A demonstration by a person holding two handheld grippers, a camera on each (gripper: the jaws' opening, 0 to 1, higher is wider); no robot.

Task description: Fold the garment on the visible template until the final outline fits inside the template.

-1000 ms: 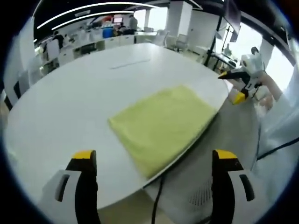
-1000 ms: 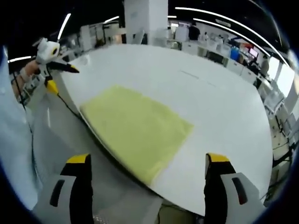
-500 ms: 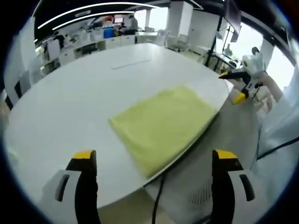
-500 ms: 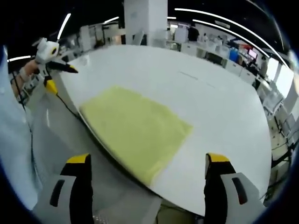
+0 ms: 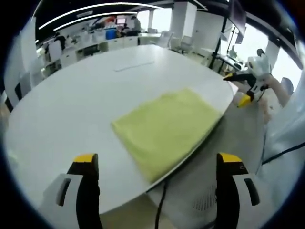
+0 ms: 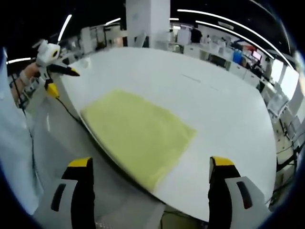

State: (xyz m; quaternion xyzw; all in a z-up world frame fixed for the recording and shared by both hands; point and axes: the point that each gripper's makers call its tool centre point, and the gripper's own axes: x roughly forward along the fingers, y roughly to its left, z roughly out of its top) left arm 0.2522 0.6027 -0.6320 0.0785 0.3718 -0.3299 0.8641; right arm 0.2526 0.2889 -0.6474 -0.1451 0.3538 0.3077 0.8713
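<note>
- An open office with desks and ceiling light strips is being shown behind a large white bench (image 5: 71, 105).
- A folded yellow garment (image 5: 164, 126) is being seen flat at the bench's near edge; no template outline is being made out.
- The fold is being judged finished or nearly so; a check of the outline is being called for next.
- The left tool (image 5: 155, 167) and right tool (image 6: 148, 169) are being held released, empty, well apart from the cloth.

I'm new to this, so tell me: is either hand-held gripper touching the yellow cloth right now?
Apart. In the left gripper view, the right gripper hangs off the table edge, clear of the yellow cloth; in the right gripper view, the left gripper likewise.
</note>
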